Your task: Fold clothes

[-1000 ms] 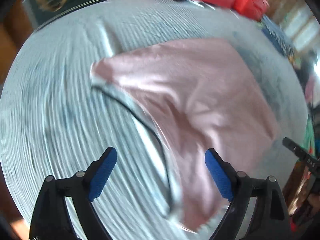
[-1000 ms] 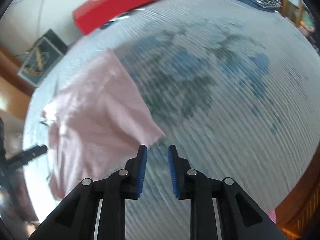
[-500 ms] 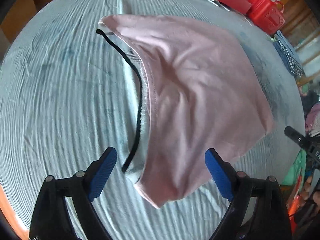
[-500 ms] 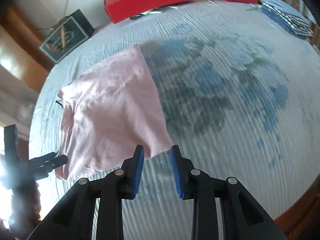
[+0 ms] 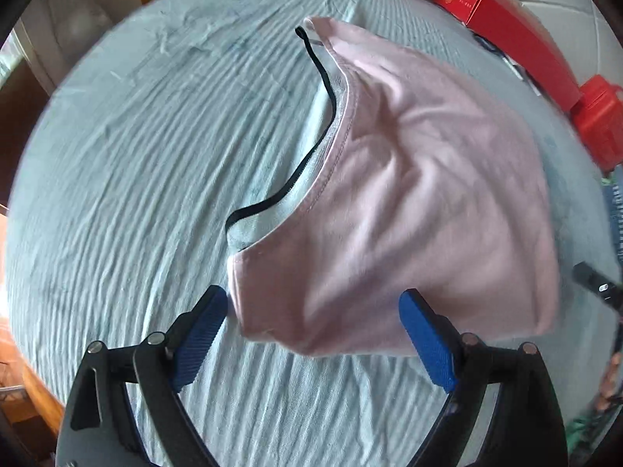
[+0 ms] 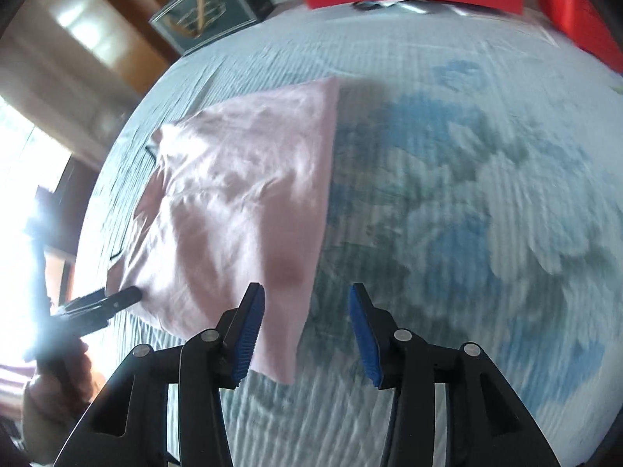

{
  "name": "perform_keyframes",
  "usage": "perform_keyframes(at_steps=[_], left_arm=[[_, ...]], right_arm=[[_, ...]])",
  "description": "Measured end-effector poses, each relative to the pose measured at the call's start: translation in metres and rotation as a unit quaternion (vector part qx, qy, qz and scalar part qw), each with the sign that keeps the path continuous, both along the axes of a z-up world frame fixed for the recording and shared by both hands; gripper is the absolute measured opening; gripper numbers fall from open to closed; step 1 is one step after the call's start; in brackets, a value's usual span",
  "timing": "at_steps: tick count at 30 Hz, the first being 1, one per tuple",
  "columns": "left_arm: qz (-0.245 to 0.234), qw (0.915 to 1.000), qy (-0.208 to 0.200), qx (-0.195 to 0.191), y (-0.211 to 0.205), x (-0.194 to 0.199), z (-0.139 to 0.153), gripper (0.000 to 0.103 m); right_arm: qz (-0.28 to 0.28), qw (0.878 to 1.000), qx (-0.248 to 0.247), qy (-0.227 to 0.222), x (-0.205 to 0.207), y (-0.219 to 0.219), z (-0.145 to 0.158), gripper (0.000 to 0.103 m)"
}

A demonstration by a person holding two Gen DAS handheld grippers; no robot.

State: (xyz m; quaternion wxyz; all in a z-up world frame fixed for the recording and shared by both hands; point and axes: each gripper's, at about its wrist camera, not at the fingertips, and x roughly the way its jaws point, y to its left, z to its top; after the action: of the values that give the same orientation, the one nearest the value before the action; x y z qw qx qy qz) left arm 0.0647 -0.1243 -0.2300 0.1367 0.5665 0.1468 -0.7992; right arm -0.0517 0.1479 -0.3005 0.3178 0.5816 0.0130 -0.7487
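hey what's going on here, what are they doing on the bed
A person with a gripper in each hand is folding a pink garment that lies on a light blue bedspread. Both grippers are open and hold nothing. The left gripper sits at the garment's near edge, with cloth between its fingers. The right gripper is over another corner. Red boxes sit at the far side.
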Motion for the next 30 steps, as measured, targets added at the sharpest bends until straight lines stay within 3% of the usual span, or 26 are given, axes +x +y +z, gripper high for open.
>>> perform_keyframes(at_steps=[2,7,9,11,13,17,19,20,21,26,30], left_arm=[[-0.012,0.9997,0.001,-0.023,0.009,-0.002,-0.005,0.103],[-0.01,0.9997,0.001,-0.02,0.008,-0.007,-0.004,0.099],[-0.02,0.9996,0.002,-0.018,0.018,-0.013,0.002,0.069],[-0.036,0.9992,-0.002,-0.014,0.03,-0.018,0.009,0.049],[-0.046,0.9989,-0.007,-0.006,0.033,-0.023,0.009,0.04],[-0.04,0.9991,0.002,0.016,0.023,-0.019,0.009,0.039],[-0.043,0.9988,0.001,0.022,0.02,-0.015,0.009,0.039],[-0.045,0.9987,-0.001,0.022,0.02,-0.014,0.009,0.039],[-0.048,0.9986,-0.003,0.022,0.02,-0.013,0.01,0.038],[-0.058,0.9981,0.001,0.023,0.019,-0.019,0.011,0.038],[-0.078,0.9968,-0.006,0.015,0.032,-0.031,0.009,0.054]], right_arm=[[0.007,1.0,-0.006,-0.001,-0.006,-0.004,-0.004,0.045],[0.004,1.0,-0.008,0.003,-0.023,-0.016,-0.011,0.045],[0.0,1.0,-0.008,0.007,-0.031,-0.022,-0.012,0.045],[-0.004,1.0,-0.007,0.011,-0.04,-0.029,-0.014,0.045],[-0.004,1.0,-0.004,0.018,-0.047,-0.036,-0.017,0.045],[-0.001,0.999,0.005,0.033,-0.053,-0.052,-0.024,0.045],[0.011,1.0,0.01,0.025,-0.049,-0.056,-0.022,0.031],[0.018,1.0,0.015,0.018,-0.047,-0.059,-0.021,0.014],[0.02,1.0,0.02,0.014,-0.045,-0.059,-0.019,0.01],[0.021,1.0,0.017,-0.008,-0.052,-0.056,-0.016,0.009],[0.022,1.0,0.017,-0.011,-0.057,-0.054,-0.012,0.009]])
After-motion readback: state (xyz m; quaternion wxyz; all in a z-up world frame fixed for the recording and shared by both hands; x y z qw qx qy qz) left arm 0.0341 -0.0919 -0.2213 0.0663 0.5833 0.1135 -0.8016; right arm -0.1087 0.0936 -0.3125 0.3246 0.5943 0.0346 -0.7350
